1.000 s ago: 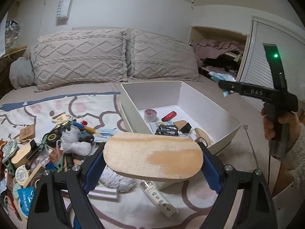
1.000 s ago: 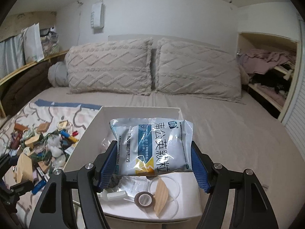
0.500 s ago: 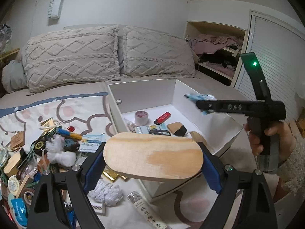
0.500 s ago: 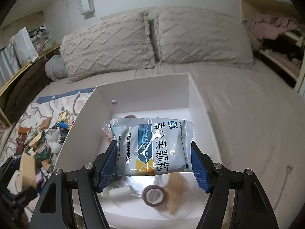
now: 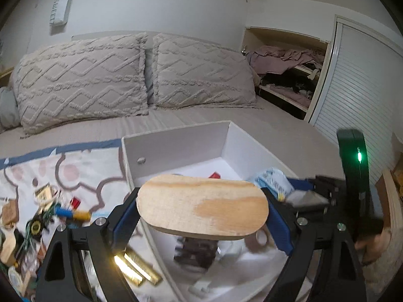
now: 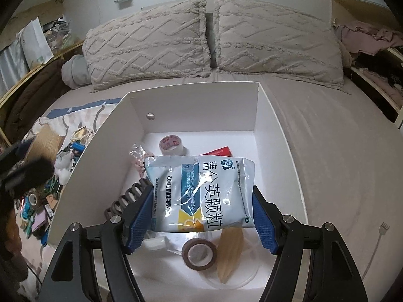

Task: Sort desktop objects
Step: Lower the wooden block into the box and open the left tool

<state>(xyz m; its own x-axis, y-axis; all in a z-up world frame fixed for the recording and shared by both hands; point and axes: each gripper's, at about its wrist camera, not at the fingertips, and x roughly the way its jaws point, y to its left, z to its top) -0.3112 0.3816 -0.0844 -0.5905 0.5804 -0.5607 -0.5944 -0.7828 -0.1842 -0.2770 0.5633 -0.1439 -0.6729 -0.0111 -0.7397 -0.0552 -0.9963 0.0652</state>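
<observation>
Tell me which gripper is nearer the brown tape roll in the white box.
Right. The right gripper hangs over the white box, directly above the brown tape roll. The left gripper is at the box's left wall.

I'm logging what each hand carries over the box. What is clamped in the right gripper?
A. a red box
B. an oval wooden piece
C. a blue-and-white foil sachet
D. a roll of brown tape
C: the right gripper pinches the blue-and-white sachet above the white box.
</observation>
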